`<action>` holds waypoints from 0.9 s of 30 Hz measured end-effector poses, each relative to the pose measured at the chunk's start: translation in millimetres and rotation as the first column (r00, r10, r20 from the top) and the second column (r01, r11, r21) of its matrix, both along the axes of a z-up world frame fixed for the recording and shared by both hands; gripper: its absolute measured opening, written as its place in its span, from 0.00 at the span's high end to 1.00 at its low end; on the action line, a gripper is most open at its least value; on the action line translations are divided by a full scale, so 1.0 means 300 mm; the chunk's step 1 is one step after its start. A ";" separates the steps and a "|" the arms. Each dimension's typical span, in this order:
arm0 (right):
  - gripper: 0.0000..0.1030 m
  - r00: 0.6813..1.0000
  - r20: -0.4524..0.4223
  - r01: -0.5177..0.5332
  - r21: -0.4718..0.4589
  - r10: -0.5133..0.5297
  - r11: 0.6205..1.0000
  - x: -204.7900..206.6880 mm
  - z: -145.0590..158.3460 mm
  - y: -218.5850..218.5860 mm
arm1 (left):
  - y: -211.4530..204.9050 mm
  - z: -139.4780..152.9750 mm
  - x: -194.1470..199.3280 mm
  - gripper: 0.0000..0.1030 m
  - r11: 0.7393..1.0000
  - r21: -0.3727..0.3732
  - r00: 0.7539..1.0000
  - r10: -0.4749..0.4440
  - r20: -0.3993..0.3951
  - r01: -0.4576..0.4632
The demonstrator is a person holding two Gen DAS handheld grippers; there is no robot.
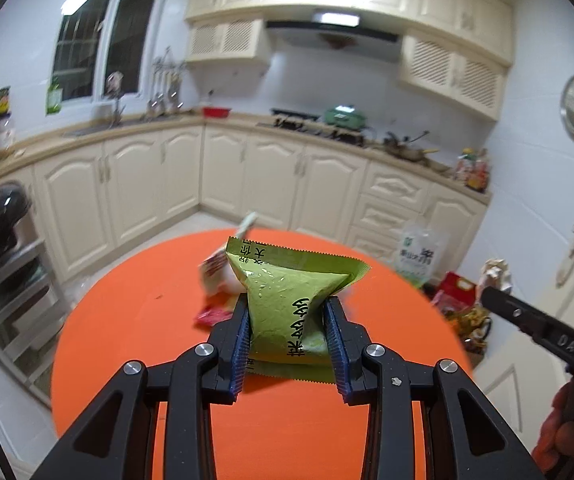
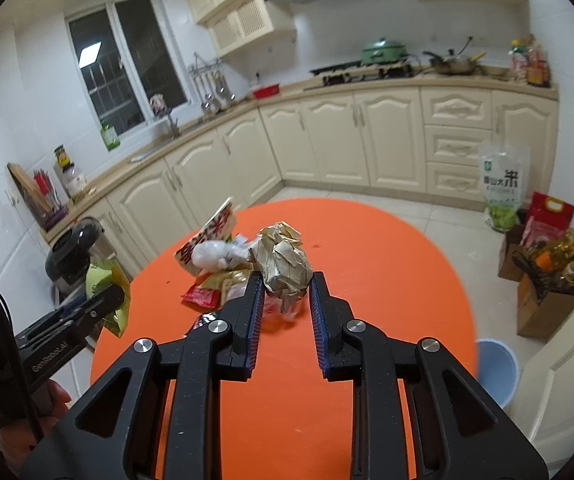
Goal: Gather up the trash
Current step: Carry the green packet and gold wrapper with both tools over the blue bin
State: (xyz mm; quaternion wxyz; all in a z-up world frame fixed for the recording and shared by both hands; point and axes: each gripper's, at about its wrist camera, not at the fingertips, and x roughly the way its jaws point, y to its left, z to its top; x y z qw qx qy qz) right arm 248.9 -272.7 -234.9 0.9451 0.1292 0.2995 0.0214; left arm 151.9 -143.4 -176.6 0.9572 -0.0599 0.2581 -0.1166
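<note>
Both claws loaded: left gripper (image 1: 289,334) clamps the green snack packet (image 1: 287,300), right gripper (image 2: 286,296) pinches the crumpled paper ball (image 2: 283,262).

I judge I'm at the carry step, both pieces lifted above the orange table (image 2: 387,280), more wrappers (image 2: 207,268) left there. Next I need to swing toward the pale blue bin (image 2: 497,368) on the floor and let go over it. Black Chinese characters run down the packet; "DAS" marks the right gripper's side.
</note>
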 end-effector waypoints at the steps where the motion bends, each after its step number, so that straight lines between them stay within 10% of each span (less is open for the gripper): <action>1: 0.79 1.000 0.009 0.010 -0.002 -0.010 1.000 -0.021 0.010 -0.022 | -0.017 0.004 -0.029 0.70 1.000 0.000 1.000 -0.015 0.012 0.015; 15: 0.79 0.966 0.079 0.249 -0.009 -0.248 0.968 -0.299 0.087 -0.480 | -0.330 -0.053 -0.051 0.70 0.953 0.021 0.950 -0.302 0.075 0.302; 27: 0.79 0.908 -0.094 0.412 0.036 -0.408 0.910 -0.314 -0.172 -0.923 | -0.649 -0.232 0.285 0.70 0.880 0.025 0.869 -0.465 -0.168 0.475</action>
